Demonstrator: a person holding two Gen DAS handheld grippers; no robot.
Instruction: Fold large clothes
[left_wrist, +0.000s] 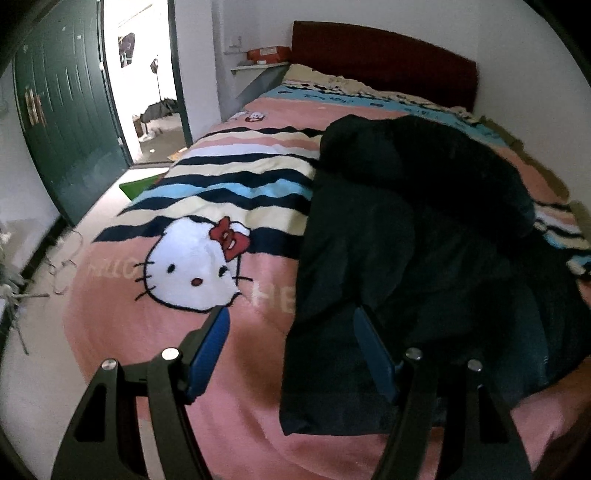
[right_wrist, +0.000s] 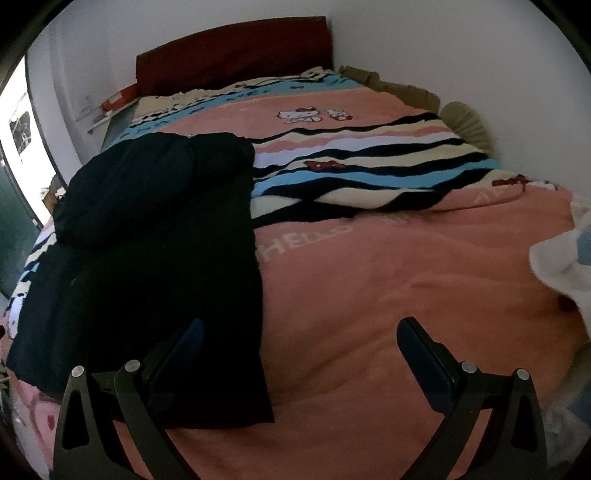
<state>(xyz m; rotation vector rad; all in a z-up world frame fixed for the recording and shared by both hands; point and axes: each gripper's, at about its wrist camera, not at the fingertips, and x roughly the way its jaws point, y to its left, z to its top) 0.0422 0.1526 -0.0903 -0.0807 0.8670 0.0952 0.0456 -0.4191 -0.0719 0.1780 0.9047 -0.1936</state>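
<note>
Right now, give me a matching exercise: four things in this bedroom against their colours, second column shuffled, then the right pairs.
Things:
1. garment
2. headboard
3. door
4. cat face on the blanket

Colours:
A. white
B. dark green
C. black
D. dark red

Pairs: 1-C, 2-D, 3-B, 4-A

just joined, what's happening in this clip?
A person holds two handheld grippers over a bed with a pink cartoon-cat blanket. A large black garment lies on it, its far part bunched into a mound. The left gripper and right gripper both have their jaws open near the garment's near hem, gripping nothing. The folding itself hasn't visibly begun.
</note>
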